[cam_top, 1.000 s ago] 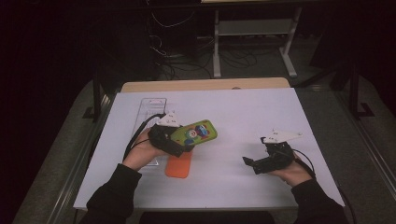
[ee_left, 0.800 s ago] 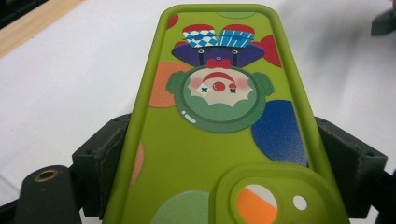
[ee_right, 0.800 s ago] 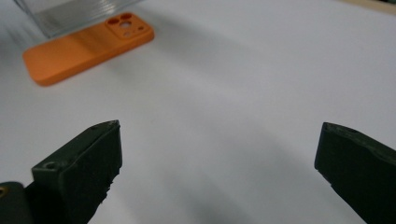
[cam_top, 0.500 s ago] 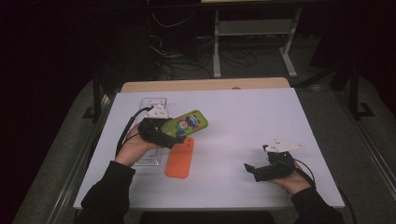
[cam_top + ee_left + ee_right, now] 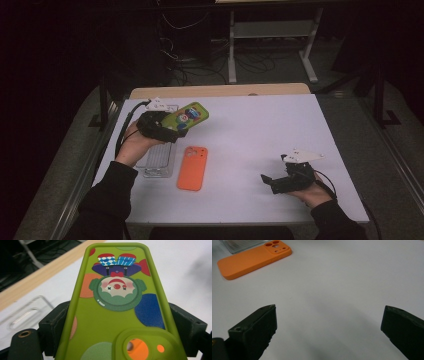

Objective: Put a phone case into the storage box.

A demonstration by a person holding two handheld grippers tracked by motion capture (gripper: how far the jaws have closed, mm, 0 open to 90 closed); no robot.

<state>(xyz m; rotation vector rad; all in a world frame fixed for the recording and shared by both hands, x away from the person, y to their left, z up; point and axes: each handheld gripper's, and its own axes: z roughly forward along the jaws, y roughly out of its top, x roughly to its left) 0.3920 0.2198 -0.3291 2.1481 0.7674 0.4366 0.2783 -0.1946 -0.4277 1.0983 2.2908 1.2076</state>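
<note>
Over the clear tray (image 5: 156, 161), left gripper (image 5: 172, 131) stays clamped on green case (image 5: 187, 116), now lifted off orange case (image 5: 193, 167); right gripper (image 5: 272, 181) idle, jaws wide, empty.

A phone case (image 5: 192, 167) lies just right of the tray (image 5: 156, 161).

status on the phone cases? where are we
Done: green case is off the table, clamped in the left gripper. In hand: it hangs above the clear tray. Left: orange case lies untouched on the table; right gripper rests open, empty.
</note>
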